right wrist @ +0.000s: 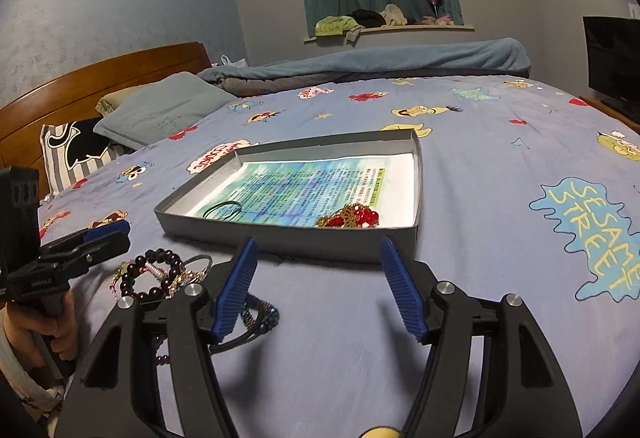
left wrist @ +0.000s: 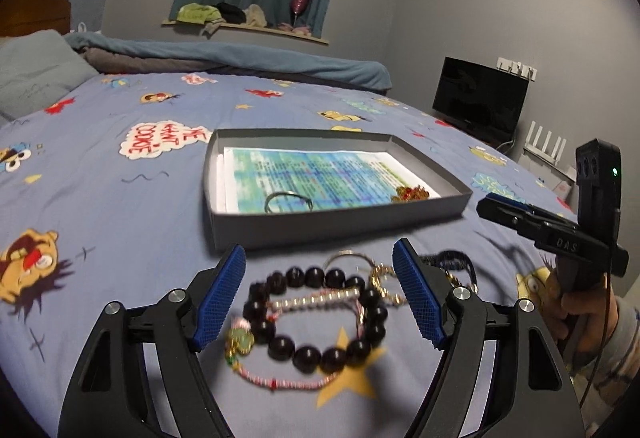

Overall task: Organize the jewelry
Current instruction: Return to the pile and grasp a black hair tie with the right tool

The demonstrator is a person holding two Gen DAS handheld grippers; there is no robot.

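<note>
My left gripper (left wrist: 318,249) is open over a heap of jewelry on the blue bedsheet. A dark bead bracelet (left wrist: 320,318) lies between its fingers, untouched, along with a pink-white cord with a green pendant (left wrist: 240,342), a silver bar bracelet (left wrist: 316,300), a silver bangle (left wrist: 352,258) and a gold chain (left wrist: 384,278). Just beyond stands a shallow grey box (left wrist: 340,216) holding a dark ring (left wrist: 288,200) and a red-and-gold piece (left wrist: 412,194). My right gripper (right wrist: 318,242) is open and holds nothing, facing the box (right wrist: 280,242). A dark blue beaded bracelet (right wrist: 260,318) lies by its left finger.
A printed sheet (right wrist: 312,190) lines the box. Pillows (right wrist: 160,110) and a wooden headboard (right wrist: 100,78) are at the left, and a rolled blue blanket (left wrist: 240,54) runs along the far side. A black screen (left wrist: 480,98) stands past the bed's right edge. A hand (left wrist: 580,310) grips the right tool.
</note>
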